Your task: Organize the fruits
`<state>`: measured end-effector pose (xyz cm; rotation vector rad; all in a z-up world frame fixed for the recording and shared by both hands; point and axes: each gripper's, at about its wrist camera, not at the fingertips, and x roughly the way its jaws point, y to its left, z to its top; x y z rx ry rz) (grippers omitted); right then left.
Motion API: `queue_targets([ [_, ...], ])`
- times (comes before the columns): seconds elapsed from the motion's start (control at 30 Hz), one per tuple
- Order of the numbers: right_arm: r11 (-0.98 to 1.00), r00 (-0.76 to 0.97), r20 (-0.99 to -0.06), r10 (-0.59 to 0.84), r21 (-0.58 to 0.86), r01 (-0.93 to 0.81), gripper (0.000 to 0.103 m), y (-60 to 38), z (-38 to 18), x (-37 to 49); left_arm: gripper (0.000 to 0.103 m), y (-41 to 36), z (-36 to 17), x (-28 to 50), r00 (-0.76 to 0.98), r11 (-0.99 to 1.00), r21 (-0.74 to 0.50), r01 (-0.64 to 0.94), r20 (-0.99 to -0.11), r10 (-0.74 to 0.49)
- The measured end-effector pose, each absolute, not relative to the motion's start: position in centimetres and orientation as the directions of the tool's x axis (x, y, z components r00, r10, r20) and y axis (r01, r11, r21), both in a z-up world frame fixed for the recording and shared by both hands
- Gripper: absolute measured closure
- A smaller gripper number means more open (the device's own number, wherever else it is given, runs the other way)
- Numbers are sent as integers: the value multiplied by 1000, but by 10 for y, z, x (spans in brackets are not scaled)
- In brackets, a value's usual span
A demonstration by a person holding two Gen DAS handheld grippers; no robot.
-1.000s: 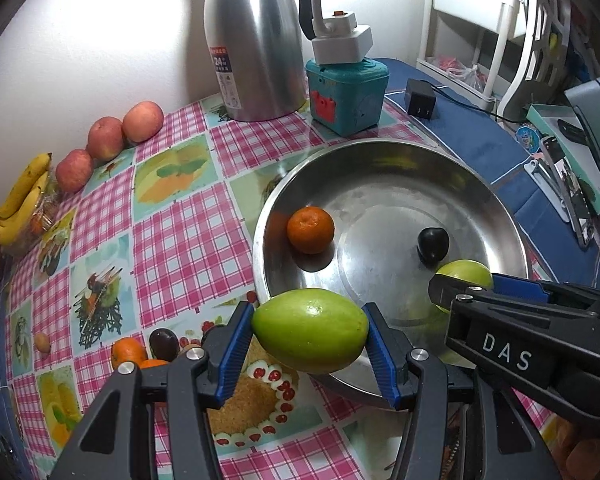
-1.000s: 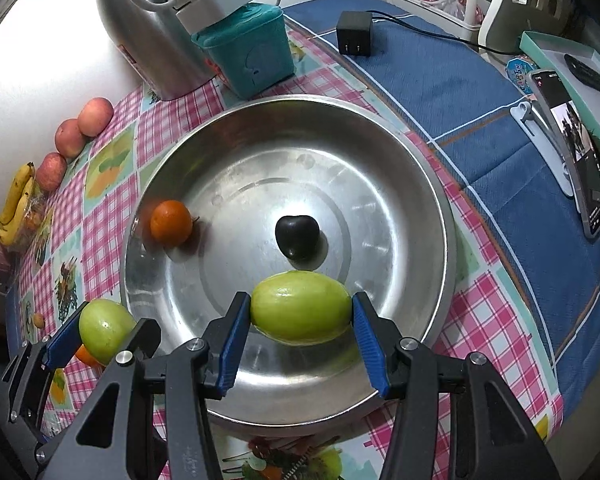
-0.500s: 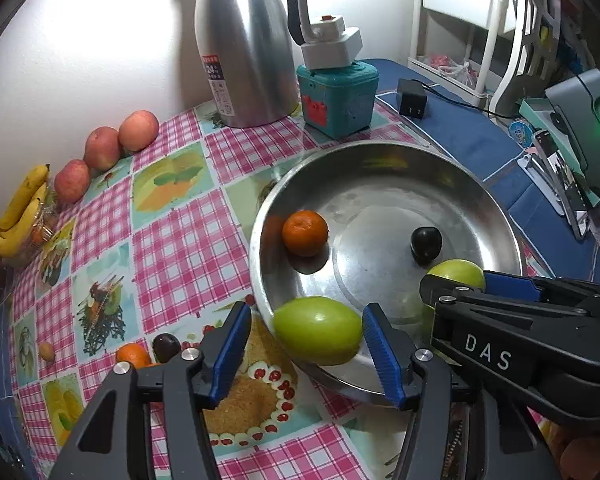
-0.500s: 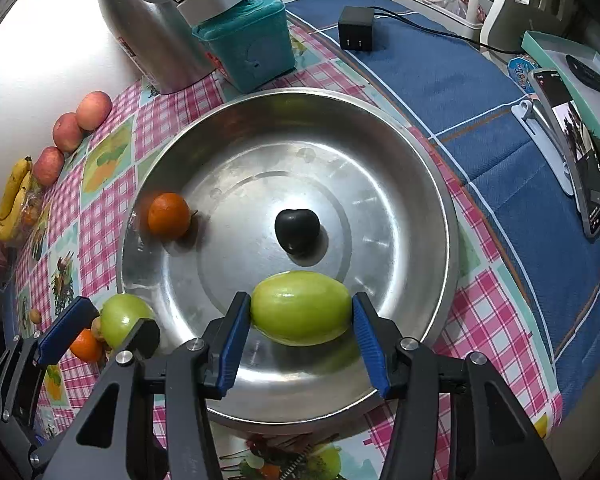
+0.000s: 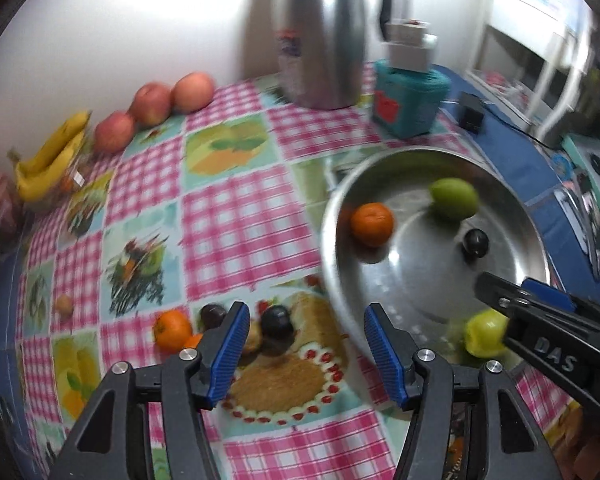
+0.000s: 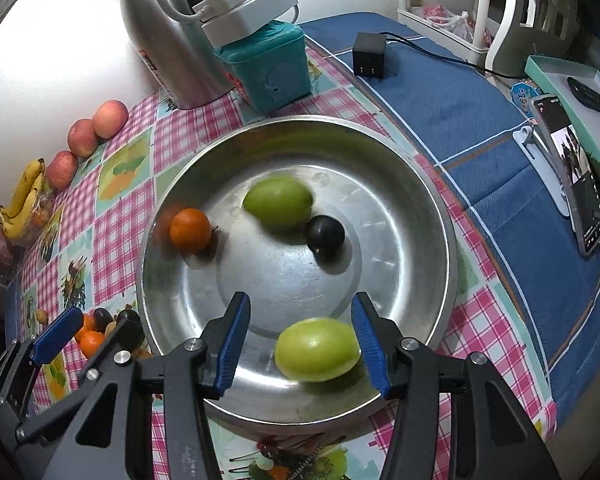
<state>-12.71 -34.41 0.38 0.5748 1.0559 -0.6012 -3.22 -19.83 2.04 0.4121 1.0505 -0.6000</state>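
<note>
A steel bowl [image 6: 420, 184] [image 5: 512, 204] holds an orange [image 6: 190, 229], a dark plum [image 6: 324, 234] and two green fruits. One green fruit [image 6: 278, 203] [image 5: 454, 199] lies at the far side, blurred. The other green fruit [image 6: 317, 349] [image 5: 485, 332] lies at the near side between my right gripper's [image 6: 300, 346] open jaws, loose. My left gripper [image 5: 306, 350] is open and empty over the tablecloth left of the bowl, above small oranges [image 5: 172, 329] and dark plums [image 5: 277, 319].
Three apples [image 5: 152, 104] and bananas [image 5: 48, 160] line the wall at left. A steel kettle [image 5: 320, 36] and teal box [image 5: 410, 100] stand behind the bowl. A charger [image 6: 369, 58], phone [image 6: 572, 172] and box sit on the blue cloth at right.
Both grippers opened and let go of their green fruits into the bowl. The left one's fruit rolled to the far side. The left gripper swung left, off the bowl.
</note>
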Motion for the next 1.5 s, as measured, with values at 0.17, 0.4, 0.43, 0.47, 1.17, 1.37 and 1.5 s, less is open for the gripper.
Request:
queue_targets([
  [0.17, 715, 365, -913, -180, 134, 686, 49, -341, 5, -125, 40, -167, 18, -7, 324, 846, -29, 532, -916, -235],
  [0.4, 758, 372, -912, -174, 117, 641, 49, -324, 8, -116, 40, -121, 24, 22, 337, 914, -66, 399, -917, -214],
  [0.43, 764, 372, -912, -174, 114, 635, 49, -322, 8, -115, 40, -114, 26, 25, 344, 921, -69, 383, -915, -211],
  [0.47, 770, 373, -911, -173, 111, 628, 49, -319, 9, -113, 40, -108, 28, 29, 352, 928, -68, 366, -913, -206],
  [1.17, 869, 422, -895, -148, 86, 487, 49, -266, 23, -93, 39, -11, 52, 66, 409, 980, -112, 163, -897, -170],
  [1.37, 875, 417, -896, -149, 77, 478, 49, -263, 22, -91, 37, -6, 51, 67, 407, 982, -114, 147, -899, -166],
  [1.5, 875, 412, -899, -148, 75, 479, 49, -263, 20, -90, 37, -8, 47, 68, 397, 983, -106, 150, -904, -158],
])
